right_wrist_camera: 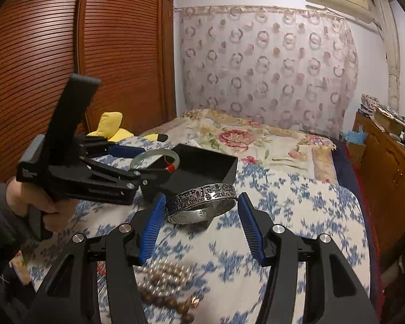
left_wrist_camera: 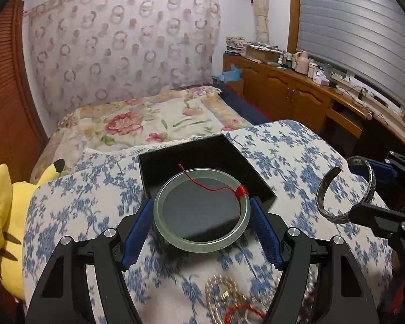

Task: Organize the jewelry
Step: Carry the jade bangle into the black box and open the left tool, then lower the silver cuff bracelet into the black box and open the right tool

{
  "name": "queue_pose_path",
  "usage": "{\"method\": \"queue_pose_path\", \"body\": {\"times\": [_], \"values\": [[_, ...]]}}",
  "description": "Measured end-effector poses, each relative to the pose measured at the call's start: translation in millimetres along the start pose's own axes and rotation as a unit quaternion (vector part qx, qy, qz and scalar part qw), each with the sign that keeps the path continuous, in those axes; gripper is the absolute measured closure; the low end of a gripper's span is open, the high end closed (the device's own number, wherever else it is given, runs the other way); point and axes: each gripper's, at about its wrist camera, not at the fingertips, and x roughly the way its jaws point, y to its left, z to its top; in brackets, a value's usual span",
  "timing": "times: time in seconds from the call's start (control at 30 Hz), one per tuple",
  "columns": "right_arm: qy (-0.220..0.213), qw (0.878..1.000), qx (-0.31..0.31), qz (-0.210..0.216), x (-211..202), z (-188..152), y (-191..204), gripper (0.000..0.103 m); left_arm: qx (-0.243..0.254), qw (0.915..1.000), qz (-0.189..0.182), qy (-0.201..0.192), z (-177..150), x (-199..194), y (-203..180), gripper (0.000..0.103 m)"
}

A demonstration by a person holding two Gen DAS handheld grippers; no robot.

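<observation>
- Pale green jade, in the form of a bangle [left_wrist_camera: 201, 210] with a red thread [left_wrist_camera: 216, 186] knotted on it, is clamped across its width between the blue pads [left_wrist_camera: 137, 232] of the left gripper [left_wrist_camera: 201, 224].
- It is held level and raised at the near edge of the black box [left_wrist_camera: 197, 159], partly over the interior; this looks like a pose chosen so that it can be lowered flat inside.
- An engraved silver cuff [right_wrist_camera: 201, 202] is grasped by the right gripper [right_wrist_camera: 201, 213], the pads pressed against its opposite sides, to the right of the box and clear of it.
- The cuff is judged to be kept aside so that the two pieces are not knocked together over the box.
- Beaded strands [right_wrist_camera: 164, 283] are left loose on the blue-flowered cloth [left_wrist_camera: 283, 156], on the near side of the box beneath both grippers, and appear still to be sorted.
- A yellow plush toy [left_wrist_camera: 5, 216] is seen well to the left of the box.
</observation>
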Motion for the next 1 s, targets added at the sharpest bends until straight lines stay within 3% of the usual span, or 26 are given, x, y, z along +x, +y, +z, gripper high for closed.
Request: {"method": "queue_pose_path", "body": {"times": [0.37, 0.43, 0.8, 1.0], "values": [[0.014, 1.0, -0.003, 0.003, 40, 19, -15, 0.045, -0.025, 0.9996, 0.002, 0.013, 7, 32, 22, 0.032], [0.017, 1.0, -0.004, 0.005, 46, 20, -15, 0.045, -0.032, 0.9995, 0.0, 0.004, 7, 29, 25, 0.024], [0.036, 0.999, -0.025, 0.031, 78, 30, 0, 0.045, -0.057, 0.9977, 0.032, -0.02, 1, -3, 59, 0.018], [0.087, 0.995, -0.047, 0.013, 109, 31, 14, 0.045, -0.074, 0.9953, 0.055, -0.029, -16, -18, 82, 0.014]]}}
